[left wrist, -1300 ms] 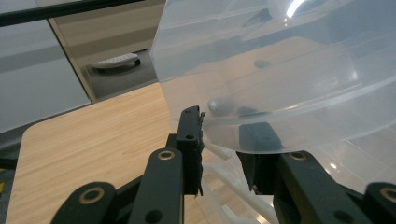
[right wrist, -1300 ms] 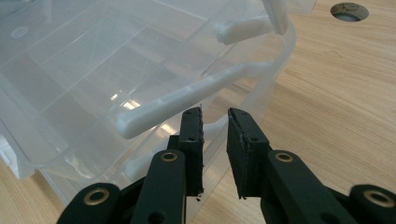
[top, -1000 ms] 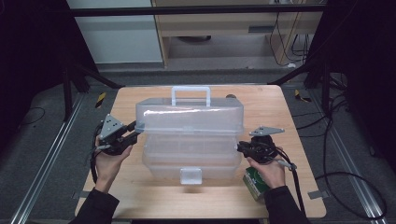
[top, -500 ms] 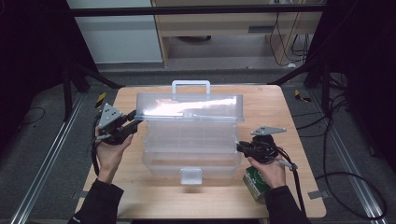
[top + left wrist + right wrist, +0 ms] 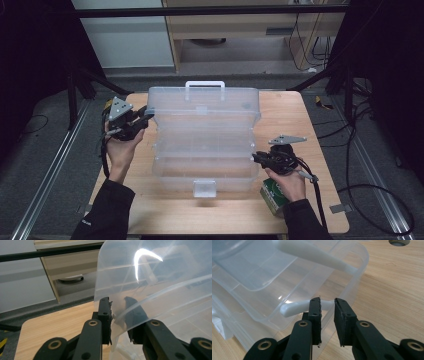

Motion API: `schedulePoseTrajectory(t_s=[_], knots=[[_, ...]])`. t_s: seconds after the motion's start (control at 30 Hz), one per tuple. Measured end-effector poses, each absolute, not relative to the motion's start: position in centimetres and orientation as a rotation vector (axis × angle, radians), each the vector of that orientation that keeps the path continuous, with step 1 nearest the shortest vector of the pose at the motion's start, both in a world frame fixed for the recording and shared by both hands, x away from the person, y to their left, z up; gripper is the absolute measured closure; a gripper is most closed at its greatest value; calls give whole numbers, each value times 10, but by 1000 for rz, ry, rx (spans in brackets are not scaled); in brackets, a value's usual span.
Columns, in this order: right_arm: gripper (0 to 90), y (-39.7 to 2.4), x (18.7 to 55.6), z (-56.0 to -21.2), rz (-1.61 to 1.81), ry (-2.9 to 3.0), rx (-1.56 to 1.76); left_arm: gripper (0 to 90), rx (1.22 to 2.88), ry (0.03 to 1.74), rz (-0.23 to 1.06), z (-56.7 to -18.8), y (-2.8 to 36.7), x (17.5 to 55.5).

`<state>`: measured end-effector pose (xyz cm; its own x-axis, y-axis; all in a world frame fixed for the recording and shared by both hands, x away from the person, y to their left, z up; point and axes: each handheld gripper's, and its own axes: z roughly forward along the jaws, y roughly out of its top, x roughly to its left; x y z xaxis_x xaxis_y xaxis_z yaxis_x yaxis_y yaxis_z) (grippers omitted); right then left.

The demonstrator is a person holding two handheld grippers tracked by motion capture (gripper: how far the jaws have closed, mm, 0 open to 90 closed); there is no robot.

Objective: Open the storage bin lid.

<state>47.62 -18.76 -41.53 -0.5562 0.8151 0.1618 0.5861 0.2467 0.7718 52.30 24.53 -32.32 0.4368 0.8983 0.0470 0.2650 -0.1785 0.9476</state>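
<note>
behind clear lid (image 5: pixel 155 285), left tool (image 5: pixel 117 315) pad blurred

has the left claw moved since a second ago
Yes. In the high view the left claw, closed on the clear box's lid, has moved away from the table's near edge toward the far end, swinging the lid further open; its jaws have just been closing.

Looks like a lab or recording workshop: small wooden table (image 5: pixel 300 115) on grey carpet at frame centre, metal floor rails (image 5: pixel 47 175) along the lower left and right, black frame struts (image 5: pixel 82 80) at the sides, loose cables (image 5: pixel 370 200) lower right, pale cabinet (image 5: pixel 125 35) and wooden desk (image 5: pixel 240 22) along the top.
</note>
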Motion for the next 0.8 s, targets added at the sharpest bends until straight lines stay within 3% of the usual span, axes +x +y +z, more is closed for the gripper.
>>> schedulePoseTrajectory(t_s=[0.8], knots=[[757,-188,477,-415,1210,2256,1314,773,1669,1102,768,-309,239,562]])
